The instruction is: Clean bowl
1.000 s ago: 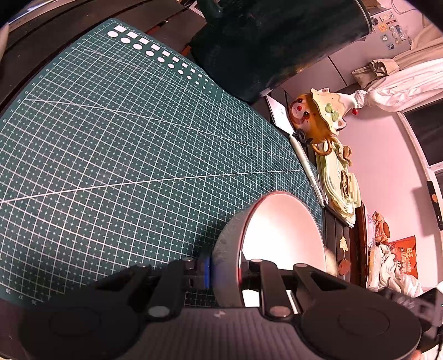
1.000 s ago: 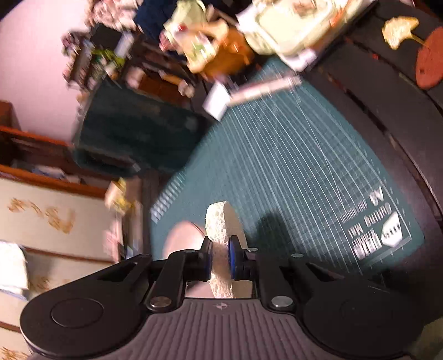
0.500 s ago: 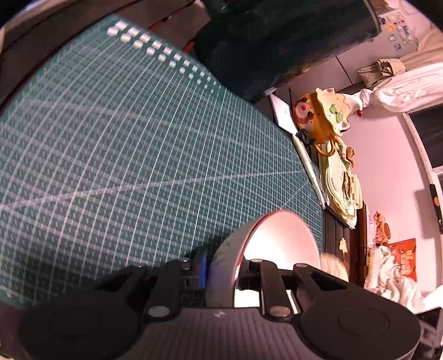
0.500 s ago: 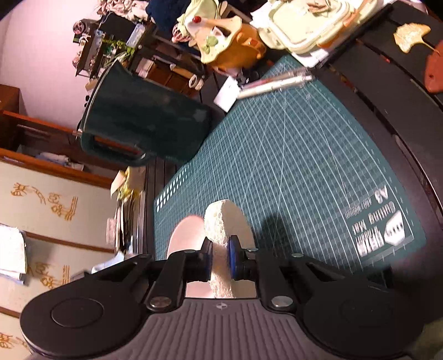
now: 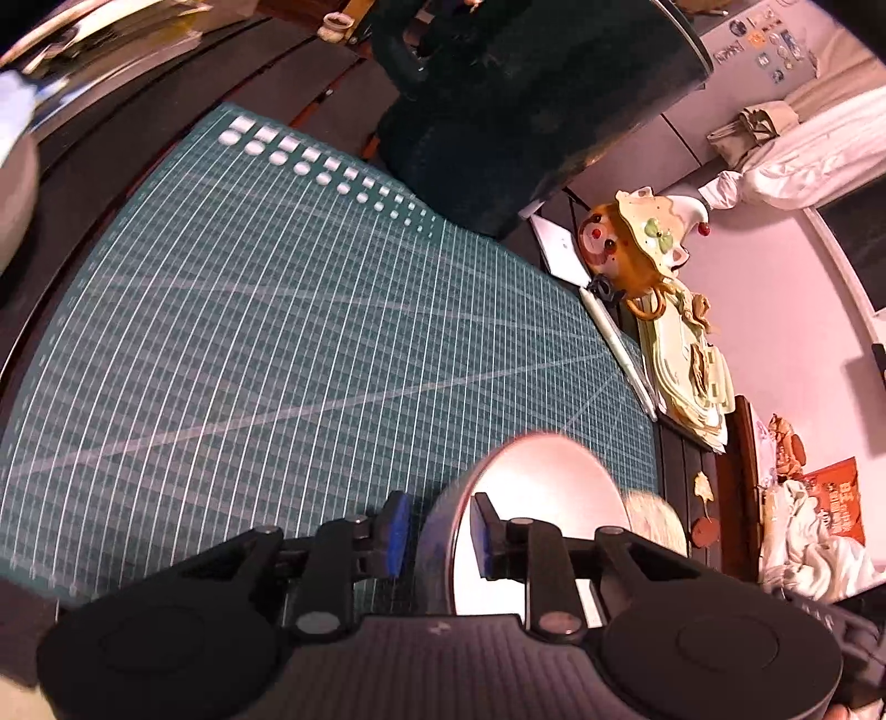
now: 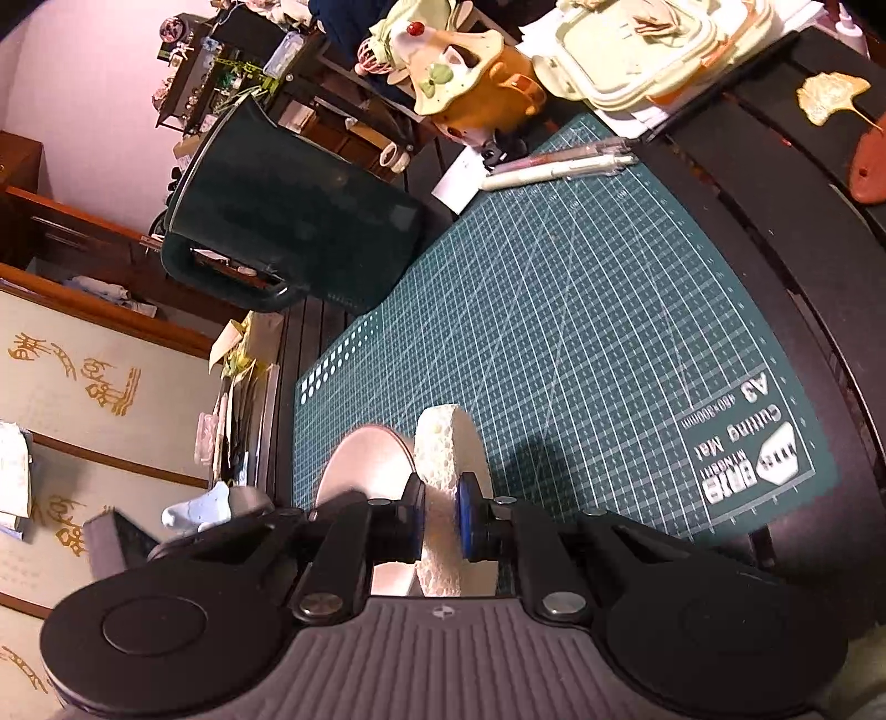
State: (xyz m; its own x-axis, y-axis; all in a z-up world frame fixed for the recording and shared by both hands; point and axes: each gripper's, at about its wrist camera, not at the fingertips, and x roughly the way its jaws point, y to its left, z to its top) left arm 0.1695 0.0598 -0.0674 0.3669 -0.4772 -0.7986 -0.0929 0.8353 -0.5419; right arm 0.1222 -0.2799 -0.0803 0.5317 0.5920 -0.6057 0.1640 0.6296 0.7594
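Note:
A small metal bowl (image 5: 545, 493) with a pale shiny inside is held on edge above the green cutting mat (image 5: 277, 332). My left gripper (image 5: 437, 534) straddles its rim, one blue pad outside and one inside, with a gap showing beside the outer pad. The bowl also shows in the right wrist view (image 6: 365, 471). My right gripper (image 6: 441, 518) is shut on a round white sponge (image 6: 451, 459), which sits against the bowl's rim. The sponge edge shows blurred in the left wrist view (image 5: 653, 515).
A large dark green jug (image 6: 288, 216) stands at the mat's far edge. Pens (image 6: 559, 166), an orange clown teapot (image 6: 470, 83) and stacked lidded containers (image 6: 664, 50) lie beyond the mat. Papers (image 6: 238, 399) lie left of the mat on the dark slatted table.
The left gripper's jaws have widened around the bowl rim, leaving a gap at the outer pad. Both grippers lifted back from the mat. The sponge has come up beside the bowl.

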